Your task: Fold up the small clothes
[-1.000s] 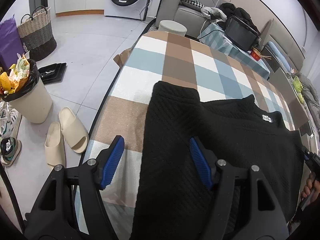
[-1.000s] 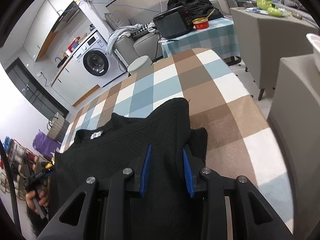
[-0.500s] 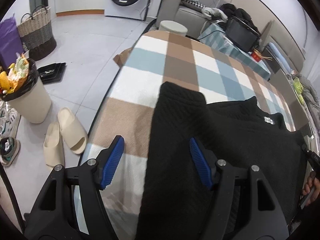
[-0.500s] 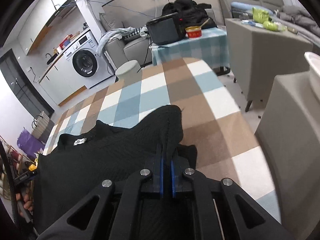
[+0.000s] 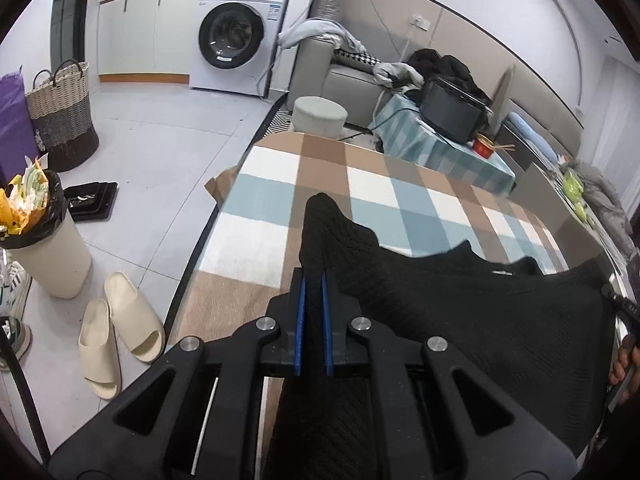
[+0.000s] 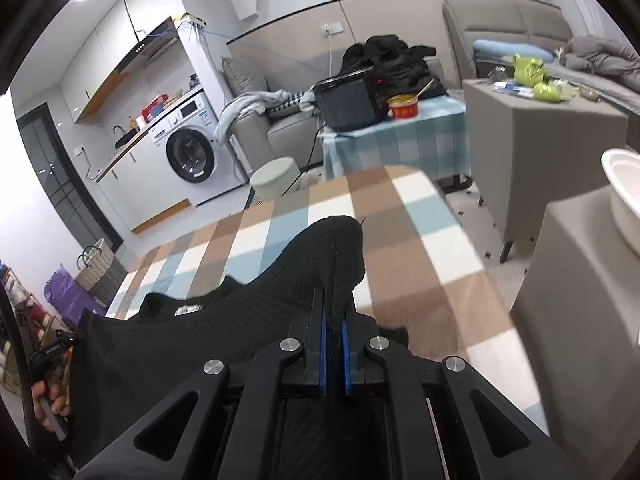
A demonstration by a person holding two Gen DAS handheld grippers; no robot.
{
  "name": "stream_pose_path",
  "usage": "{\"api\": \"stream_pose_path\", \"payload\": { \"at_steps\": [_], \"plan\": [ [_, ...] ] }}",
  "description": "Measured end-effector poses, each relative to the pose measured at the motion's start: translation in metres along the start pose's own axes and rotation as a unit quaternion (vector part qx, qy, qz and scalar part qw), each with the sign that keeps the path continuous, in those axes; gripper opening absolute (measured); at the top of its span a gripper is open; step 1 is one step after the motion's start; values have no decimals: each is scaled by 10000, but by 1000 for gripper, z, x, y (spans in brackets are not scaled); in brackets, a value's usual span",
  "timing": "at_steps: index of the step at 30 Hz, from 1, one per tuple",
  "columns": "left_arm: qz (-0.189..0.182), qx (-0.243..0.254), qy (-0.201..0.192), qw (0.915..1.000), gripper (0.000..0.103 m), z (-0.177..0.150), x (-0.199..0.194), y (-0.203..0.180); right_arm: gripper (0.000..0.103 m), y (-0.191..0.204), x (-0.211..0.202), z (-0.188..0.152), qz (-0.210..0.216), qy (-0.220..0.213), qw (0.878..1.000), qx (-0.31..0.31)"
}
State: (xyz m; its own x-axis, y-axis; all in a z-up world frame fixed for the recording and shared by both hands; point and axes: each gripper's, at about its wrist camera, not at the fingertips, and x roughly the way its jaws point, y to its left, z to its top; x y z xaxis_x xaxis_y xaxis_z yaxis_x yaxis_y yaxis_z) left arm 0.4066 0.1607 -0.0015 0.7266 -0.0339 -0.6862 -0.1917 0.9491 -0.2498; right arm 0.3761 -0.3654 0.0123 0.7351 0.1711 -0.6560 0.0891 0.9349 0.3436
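Knitwear, one black sweater (image 5: 460,320), is found spread across the near part of a worktop (image 5: 372,188) covered in a brown, blue and white checked cloth, with both sleeves drawn up off the surface. The left hand-held gripper (image 5: 313,320) is seen closed onto the sweater's left sleeve, the blue pads (image 5: 300,324) pinched against the fabric and the cuff end standing up beyond the tips. The right hand-held gripper (image 6: 335,352) is likewise clamped on the right sleeve, whose cuff rises ahead of the pads (image 6: 346,356). The collar with its white label (image 6: 187,310) is observed between the two grasps, lying toward the middle of the worktop. The far half of the checked cloth is noted as uncovered beyond the cuffs. The left edge of the worktop drops to a tiled floor (image 5: 160,152), where a pair of cream slippers (image 5: 120,328) and a bin (image 5: 44,240) stand close to that edge. Beyond the far edge a round stool (image 5: 320,114) is set just beside the worktop, with a washing machine (image 5: 236,44) further back. On the right side, a grey cabinet (image 6: 580,300) stands near the worktop's edge, separated by a narrow strip of floor.
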Motion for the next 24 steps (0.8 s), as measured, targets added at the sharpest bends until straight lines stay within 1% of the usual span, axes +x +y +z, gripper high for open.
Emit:
{"api": "stream_pose_path", "payload": {
  "at_steps": [1, 4, 5, 6, 7, 8, 9, 10, 11, 12, 13, 15, 16, 17, 18, 21, 24],
  "plan": [
    [59, -106, 65, 9999, 6, 0, 5, 3, 5, -1, 7, 1, -146, 110, 9998, 2],
    [232, -481, 452, 9975, 7, -5, 18, 13, 7, -9, 29, -2, -492, 546, 9971, 206],
    [237, -475, 513, 9973, 7, -7, 19, 14, 10, -13, 32, -5, -679, 690, 9949, 267],
    [229, -412, 531, 9975, 11, -10, 15, 14, 15, -16, 29, -9, -765, 722, 9940, 289],
    [226, -370, 536, 9976, 18, -12, 13, 14, 17, -17, 25, -11, -756, 705, 9942, 301],
    [242, -315, 544, 9977, 24, -14, 7, 13, 21, -18, 18, -15, -683, 684, 9949, 293],
    [264, -255, 523, 9980, 34, -17, 1, 12, 24, -19, 11, -18, -639, 675, 9953, 284],
    [287, -199, 504, 9981, 47, -20, -6, 11, 26, -20, 3, -21, -614, 675, 9954, 284],
    [317, -147, 473, 9983, 53, -24, -14, 11, 30, -21, -8, -27, -573, 715, 9954, 287],
    [331, -102, 450, 9984, 62, -30, -24, 10, 37, -22, -17, -34, -502, 756, 9954, 298],
    [329, -84, 461, 9984, 68, -35, -32, 10, 40, -23, -23, -39, -436, 792, 9954, 314],
    [318, -54, 507, 9982, 73, -49, -49, 9, 44, -23, -42, -57, -298, 903, 9949, 330],
    [321, -24, 529, 9981, 74, -57, -57, 7, 46, -23, -52, -66, -267, 988, 9942, 331],
    [344, 23, 571, 9978, 74, -66, -66, 6, 53, -23, -61, -77, -213, 1067, 9934, 351],
    [363, 38, 613, 9974, 74, -76, -74, 5, 56, -24, -70, -87, -133, 1106, 9930, 391],
    [285, 19, 736, 9969, 74, -107, -97, 9, 56, -25, -92, -115, 32, 1254, 9913, 405],
    [364, 12, 744, 9966, 74, -137, -122, 16, 56, -30, -114, -143, 73, 1290, 9906, 458]
  ]
}}
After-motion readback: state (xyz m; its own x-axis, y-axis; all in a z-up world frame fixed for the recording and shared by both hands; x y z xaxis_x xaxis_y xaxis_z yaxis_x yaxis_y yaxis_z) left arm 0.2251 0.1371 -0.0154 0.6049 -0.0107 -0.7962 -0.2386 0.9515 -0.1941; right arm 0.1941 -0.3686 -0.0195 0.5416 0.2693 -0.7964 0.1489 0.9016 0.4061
